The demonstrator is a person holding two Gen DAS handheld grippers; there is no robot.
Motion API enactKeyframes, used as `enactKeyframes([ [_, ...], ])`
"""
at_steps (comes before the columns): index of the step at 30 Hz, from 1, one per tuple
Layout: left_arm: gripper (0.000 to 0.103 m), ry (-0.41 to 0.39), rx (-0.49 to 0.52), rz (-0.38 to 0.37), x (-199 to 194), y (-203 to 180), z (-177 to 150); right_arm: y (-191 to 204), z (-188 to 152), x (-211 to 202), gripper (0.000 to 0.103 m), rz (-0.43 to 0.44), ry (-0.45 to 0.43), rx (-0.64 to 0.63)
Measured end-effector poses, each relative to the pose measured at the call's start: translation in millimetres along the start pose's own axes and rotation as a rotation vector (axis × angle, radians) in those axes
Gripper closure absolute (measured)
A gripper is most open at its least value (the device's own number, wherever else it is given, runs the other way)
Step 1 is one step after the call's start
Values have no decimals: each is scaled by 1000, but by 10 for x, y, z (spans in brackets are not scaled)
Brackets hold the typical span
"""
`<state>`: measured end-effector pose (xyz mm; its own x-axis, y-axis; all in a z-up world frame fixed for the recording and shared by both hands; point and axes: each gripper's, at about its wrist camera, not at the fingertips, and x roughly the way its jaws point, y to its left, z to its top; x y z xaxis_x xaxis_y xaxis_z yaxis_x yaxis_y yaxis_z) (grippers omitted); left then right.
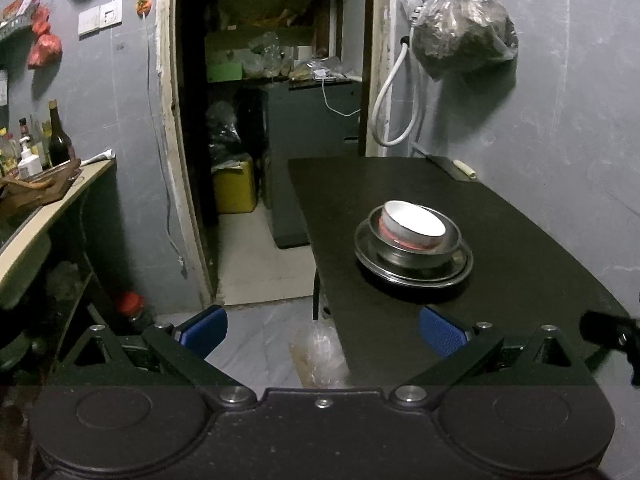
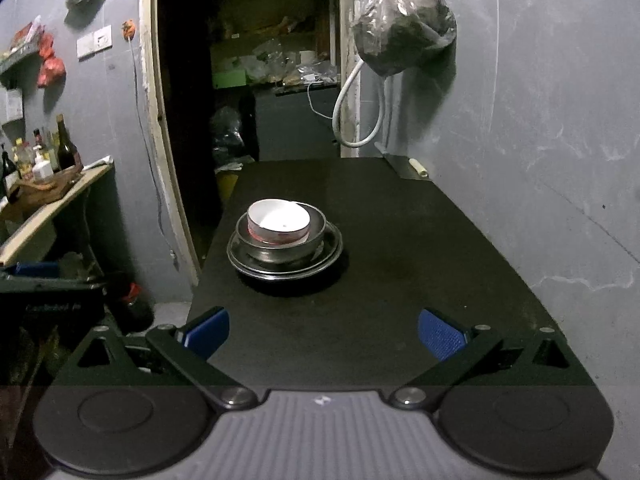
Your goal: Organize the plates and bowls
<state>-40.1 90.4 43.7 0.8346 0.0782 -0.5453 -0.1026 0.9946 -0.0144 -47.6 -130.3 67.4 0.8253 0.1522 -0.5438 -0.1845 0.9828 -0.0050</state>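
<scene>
stacked tableware on a black table [image 2: 400,240], seen from both wrist cameras. a white bowl [image 2: 279,222] with a reddish outer wall sits, slightly tilted, inside a steel bowl [image 2: 316,236], which in turn rests on a steel plate [image 2: 332,254]; the three form one nested pile toward the left side of the table, about midway between near and far edges. the left gripper [image 1: 322,330] hangs off the table's near left corner, over the floor, jaws spread wide and holding nothing. the right gripper [image 2: 323,332] hovers above the near end of the table, jaws likewise wide apart and empty, well apart from the pile. no other plate or bowl shows on the table surface. judged from this arrangement, the stacking appears essentially finished: largest piece at the bottom, smallest on top. what may be left is straightening the tilted white bowl, or moving the pile elsewhere; the pictures do not show any destination. a filled plastic bag [image 2: 404,24] hangs on the far wall.
</scene>
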Motion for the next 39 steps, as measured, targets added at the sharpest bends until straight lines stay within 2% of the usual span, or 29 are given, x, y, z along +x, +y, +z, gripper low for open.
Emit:
enactKeyframes([
  [7, 1, -14, 35, -66, 125, 117, 75, 120, 15, -43, 0, -59, -24, 31],
  [17, 1, 21, 66, -132, 244, 142, 2, 87, -74, 7, 0, -97, 13, 95],
  [27, 1, 58, 55, -100, 242, 187, -145, 15, -164, 133, 0, -46, 50, 122],
  [39, 1, 48, 53, -61, 173, 225, -159, 81, -149, 186, 0, -6, 60, 92],
])
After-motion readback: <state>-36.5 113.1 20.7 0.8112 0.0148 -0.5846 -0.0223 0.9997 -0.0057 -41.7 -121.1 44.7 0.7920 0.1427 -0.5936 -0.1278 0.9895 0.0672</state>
